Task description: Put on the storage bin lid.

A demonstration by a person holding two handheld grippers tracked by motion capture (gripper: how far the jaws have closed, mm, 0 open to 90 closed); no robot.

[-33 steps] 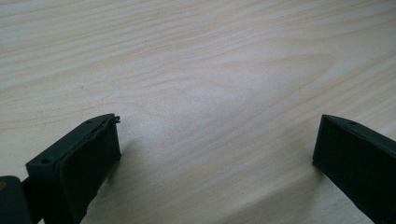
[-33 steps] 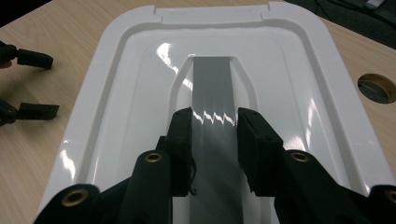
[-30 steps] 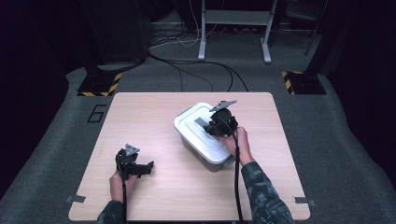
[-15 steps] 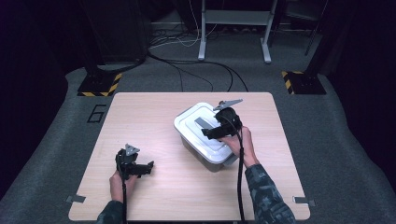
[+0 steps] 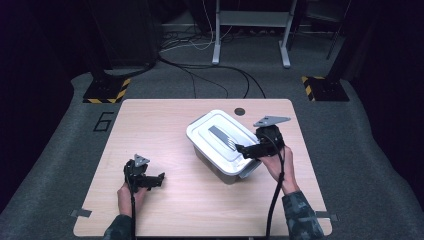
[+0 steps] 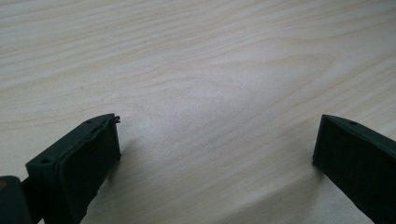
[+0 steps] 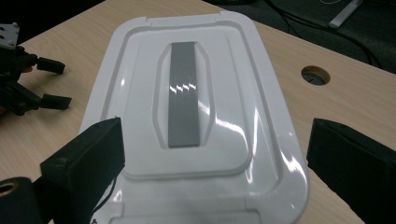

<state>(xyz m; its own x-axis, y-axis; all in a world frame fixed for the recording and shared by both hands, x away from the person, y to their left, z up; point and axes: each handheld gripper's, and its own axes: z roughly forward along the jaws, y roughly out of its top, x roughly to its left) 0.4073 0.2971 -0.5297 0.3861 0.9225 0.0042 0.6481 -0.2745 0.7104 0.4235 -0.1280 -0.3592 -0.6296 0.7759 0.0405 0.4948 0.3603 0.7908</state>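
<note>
— Right gripper (image 5: pixel 245 148) has slid off the middle of the lid toward the box's (image 5: pixel 216 159) right end since the earlier frame, and its jaws have just been opening. Anything between them?

— Nothing pinched. In the right gripper view the two black jaws stand wide apart, low over the near end of the lid (image 7: pixel 196 116), with the grey strip (image 7: pixel 183 93) lying ahead of the gap.

— Where's the box?

— On the table (image 5: pixel 165 125), right of centre, turned at an angle, lid on. A round hole (image 5: pixel 240 111) in the tabletop sits just beyond its far corner.

— And the left gripper (image 5: pixel 159 179)?

— Near the front left of the table, well apart from the box, resting in the person's left hand (image 5: pixel 131 194). The left gripper view shows its jaws spread, bare wood between them, holding nothing.

— Does it show anywhere else?

— Yes, at the far left edge of the right gripper view, past the box.
</note>
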